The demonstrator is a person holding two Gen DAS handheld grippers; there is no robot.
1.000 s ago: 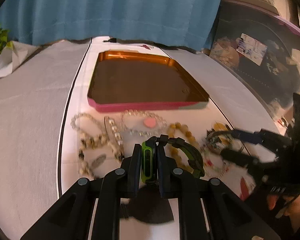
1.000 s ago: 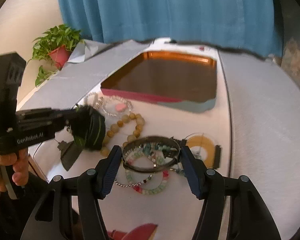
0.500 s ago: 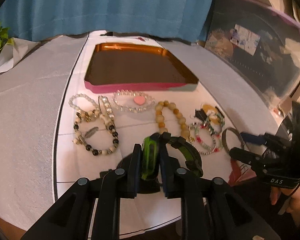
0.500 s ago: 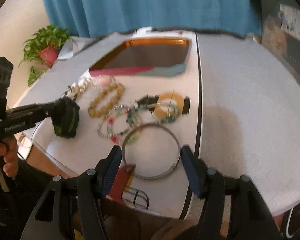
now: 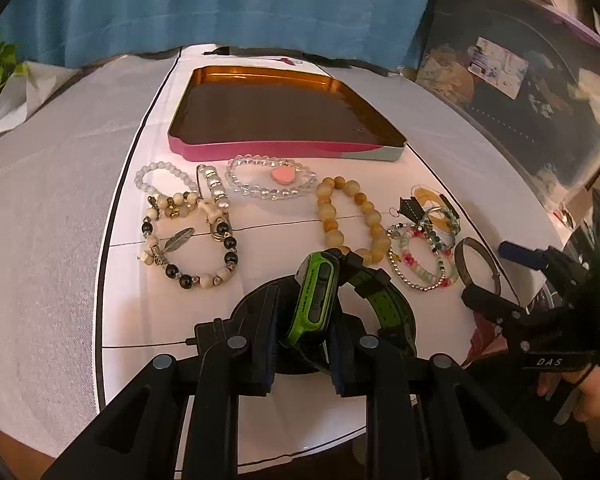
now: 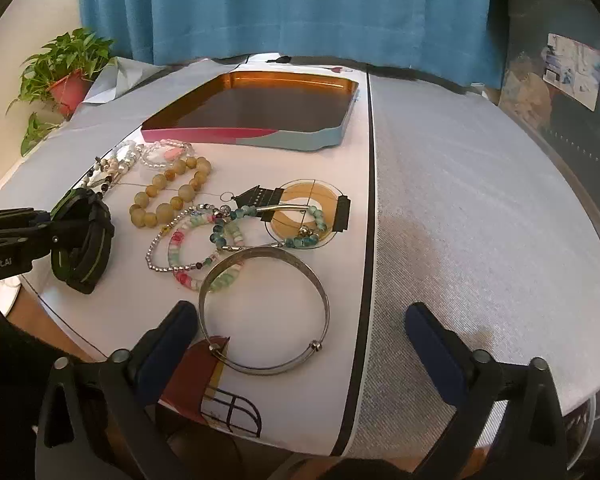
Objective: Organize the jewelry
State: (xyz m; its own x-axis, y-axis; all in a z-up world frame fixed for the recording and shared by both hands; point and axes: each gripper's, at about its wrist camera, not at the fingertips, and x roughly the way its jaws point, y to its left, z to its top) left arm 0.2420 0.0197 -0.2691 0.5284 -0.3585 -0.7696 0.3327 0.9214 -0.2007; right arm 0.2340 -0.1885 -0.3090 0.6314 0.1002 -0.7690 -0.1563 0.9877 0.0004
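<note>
A potted plant (image 6: 64,76) was seen at the far left, beyond the tabletop (image 6: 460,216), in front of a blue curtain (image 6: 292,4). On the white mat (image 5: 132,304), the leftmost pieces were a clear-bead bracelet (image 5: 162,178) and a black-and-cream beaded bracelet with a feather charm (image 5: 188,248), the two lying just beside each other. Further back, a shallow tray with a pink and blue rim (image 5: 284,112) was seen with no jewelry in it.

The left tongs (image 5: 302,344) were clenched on a green-and-black watch (image 5: 316,296), gripped by its case between the blue pads (image 5: 266,344), with the strap looping away to the right; whether the strap touched the mat cannot be told. Beyond the watch, a crystal bracelet with a pink heart (image 5: 272,180) lay just in front of the tray, and an amber bead bracelet (image 5: 350,220) was stretched out to its right.

Next came a tangle of thin bracelets (image 6: 204,240), pastel, silver-beaded and turquoise, overlapping a round gold-and-black ornament (image 6: 308,212). A plain metal bangle (image 6: 264,312) was lying flat on the mat near its front edge, touching the pastel beads. The right tongs (image 6: 300,332) were released, spread wide and hovering low, with the bangle between the fingers (image 6: 176,320) but gripped by neither.
</note>
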